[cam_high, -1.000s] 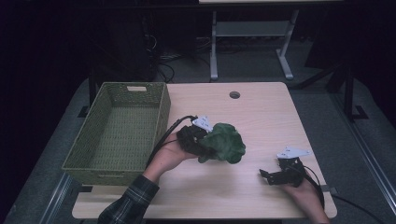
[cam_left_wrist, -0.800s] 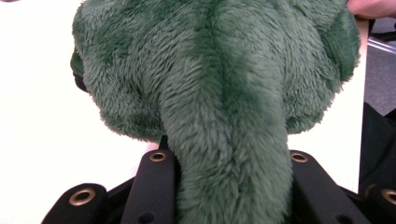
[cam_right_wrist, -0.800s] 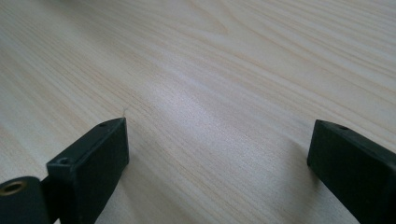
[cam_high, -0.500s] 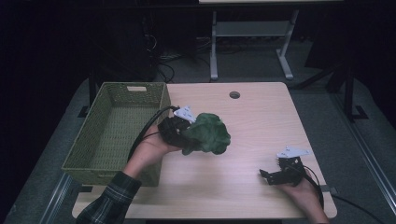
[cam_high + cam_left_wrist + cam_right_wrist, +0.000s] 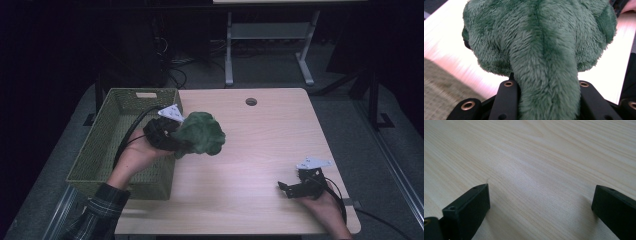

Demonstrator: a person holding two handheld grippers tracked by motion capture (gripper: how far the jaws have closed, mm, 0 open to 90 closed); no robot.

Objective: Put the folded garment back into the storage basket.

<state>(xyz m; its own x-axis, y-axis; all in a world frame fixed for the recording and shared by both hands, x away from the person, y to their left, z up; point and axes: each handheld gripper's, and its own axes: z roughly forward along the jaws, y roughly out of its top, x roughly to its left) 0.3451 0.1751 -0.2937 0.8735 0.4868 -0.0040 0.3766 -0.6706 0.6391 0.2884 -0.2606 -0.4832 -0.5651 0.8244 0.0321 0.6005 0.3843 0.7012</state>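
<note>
Transfer step in hand: left gripper pinches green plush toy beside wicker basket; next, carry over rim, release; right gripper spread, idle.

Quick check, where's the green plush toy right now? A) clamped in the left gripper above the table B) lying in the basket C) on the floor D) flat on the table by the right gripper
A: the left gripper has its jaws pressed on the green plush toy, held up beside the basket.
</note>
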